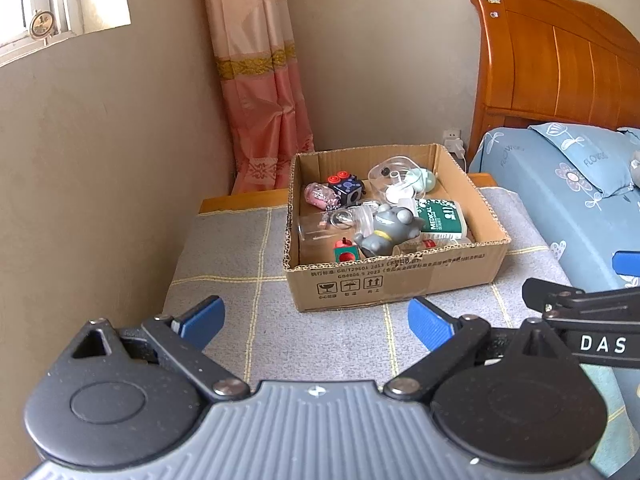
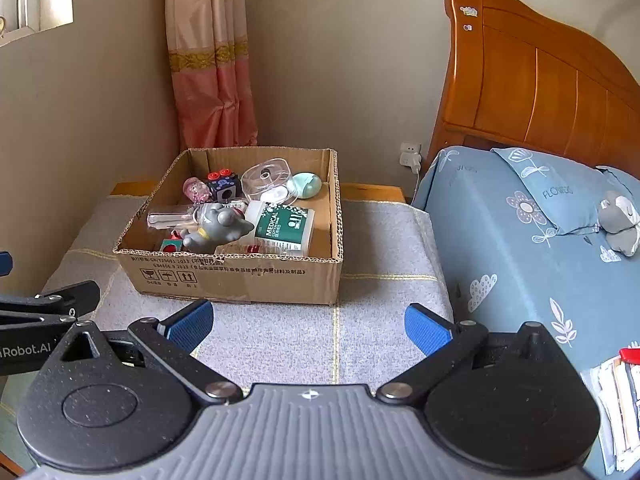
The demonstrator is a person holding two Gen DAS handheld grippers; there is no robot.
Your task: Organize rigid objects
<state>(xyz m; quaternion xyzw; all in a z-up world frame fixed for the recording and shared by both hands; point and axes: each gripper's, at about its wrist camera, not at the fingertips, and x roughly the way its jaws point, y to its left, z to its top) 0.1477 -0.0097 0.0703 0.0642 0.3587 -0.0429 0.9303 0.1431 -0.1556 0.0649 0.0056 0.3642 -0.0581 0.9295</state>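
Left gripper (image 1: pixel 316 322): blue-padded fingers spread wide, holding nothing, above the worktop's near edge.
Right gripper (image 2: pixel 310 326): fingers likewise apart and empty.
Open brown cardboard box (image 1: pixel 394 276): on the grey checked cloth-covered worktop (image 1: pixel 240 272), toward its far edge.
Inside the box: grey plastic cat figure (image 1: pixel 390 230), green-and-white cotton swab tub (image 1: pixel 440 220), dark cube with red knobs (image 1: pixel 346 186), clear round container (image 1: pixel 390 176).

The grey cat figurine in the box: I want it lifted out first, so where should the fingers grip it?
Grip the grey cat figurine across its rounded body, coming straight down from above. It lies tilted on top of the pile inside the cardboard box, whose walls block a side approach. Both grippers are open, so either could likely do it.
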